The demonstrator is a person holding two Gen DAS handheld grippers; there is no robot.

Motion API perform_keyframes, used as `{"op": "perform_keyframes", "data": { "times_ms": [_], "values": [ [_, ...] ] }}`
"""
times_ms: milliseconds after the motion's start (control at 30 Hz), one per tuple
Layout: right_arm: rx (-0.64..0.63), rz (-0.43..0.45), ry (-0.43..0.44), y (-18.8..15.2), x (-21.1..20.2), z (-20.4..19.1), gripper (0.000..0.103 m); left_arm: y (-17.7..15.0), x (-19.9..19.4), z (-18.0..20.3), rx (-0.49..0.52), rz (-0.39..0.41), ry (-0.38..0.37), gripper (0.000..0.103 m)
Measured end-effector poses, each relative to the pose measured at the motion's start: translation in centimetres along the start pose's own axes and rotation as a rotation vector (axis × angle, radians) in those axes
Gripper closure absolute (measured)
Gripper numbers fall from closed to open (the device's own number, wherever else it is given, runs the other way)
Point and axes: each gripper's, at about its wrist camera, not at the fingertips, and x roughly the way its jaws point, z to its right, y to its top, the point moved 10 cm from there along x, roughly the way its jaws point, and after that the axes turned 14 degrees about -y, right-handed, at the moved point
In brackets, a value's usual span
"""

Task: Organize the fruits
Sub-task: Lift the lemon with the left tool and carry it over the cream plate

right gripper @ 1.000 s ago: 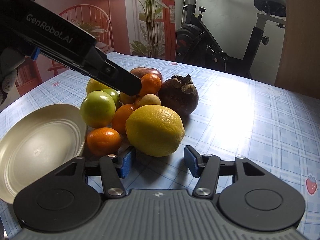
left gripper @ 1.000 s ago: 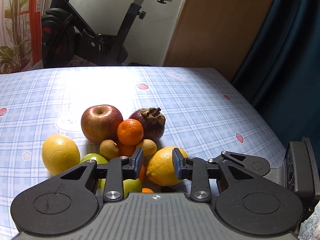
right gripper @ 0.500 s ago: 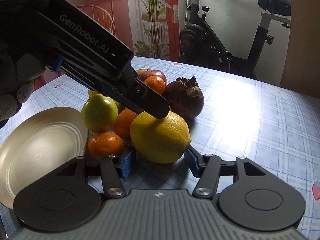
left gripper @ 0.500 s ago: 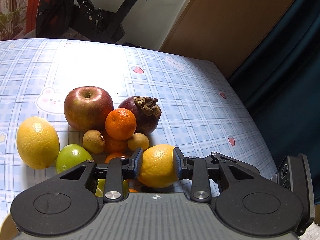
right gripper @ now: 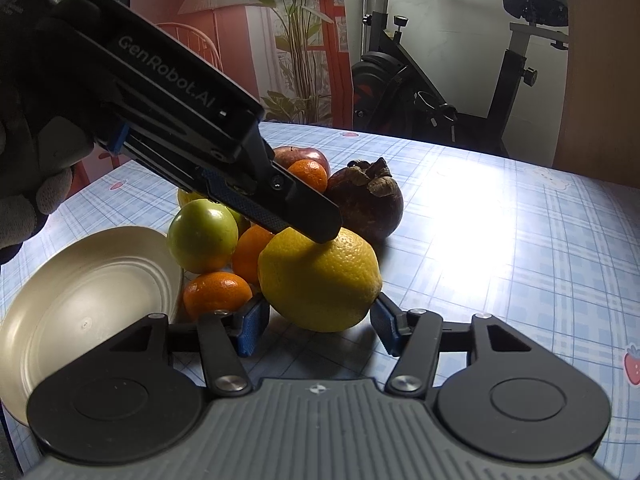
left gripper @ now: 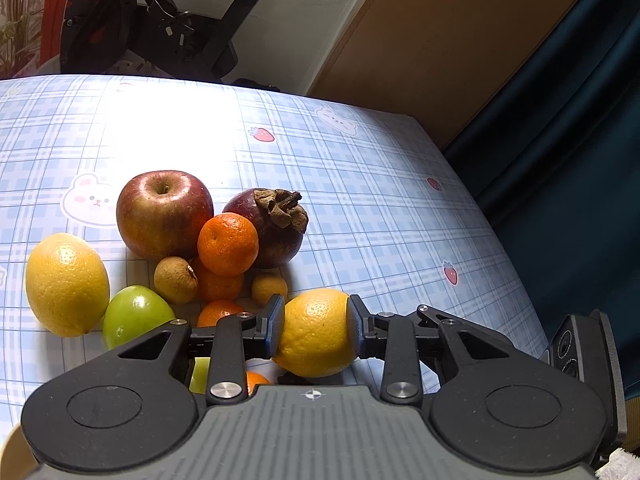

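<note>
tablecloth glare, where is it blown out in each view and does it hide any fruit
Left wrist view: the tablecloth washes out white beyond the red apple; no fruit hidden. Right wrist view: the glare sits right of the mangosteen, beyond the near lemon, again on bare cloth.

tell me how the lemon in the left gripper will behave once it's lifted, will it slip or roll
The lemon looks firm and rounded, so it would likely roll if released. The left gripper pinches it across its curved sides with both pads on it, and the dimpled peel probably gives fair friction. It looks large for the jaws, so a tilt could let it pivot or slide out.
</note>
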Motion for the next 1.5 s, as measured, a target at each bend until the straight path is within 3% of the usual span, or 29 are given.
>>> {"op": "perform_keyframes", "data": {
  "times_ms": [333, 533, 933, 1500],
  "values": [
    [-0.023, 0.015, 0.003, 2.1, -2.4, -1.6, 0.044, 0.1, -3.7, 1.4, 0.039, 0.034, -0.009, 0.067],
    [-0.053, 0.025, 0.036, 4.0, -3.2, -4.5, 0.044, 0.1, -7.1, 1.2, 0.049, 0.065, -0.002, 0.067],
    [-0.161, 0.006, 0.116, 5.1, -1.9, -11.9, 0.044, -2.0, -14.0, -4.0, -0.049, 0.12, 0.009, 0.067],
    [-0.232, -0.067, 0.141, 2.2, 0.7, -15.6, 0.044, -5.7, -14.2, -8.1, -0.113, 0.081, 0.045, 0.066]
  ]
}}
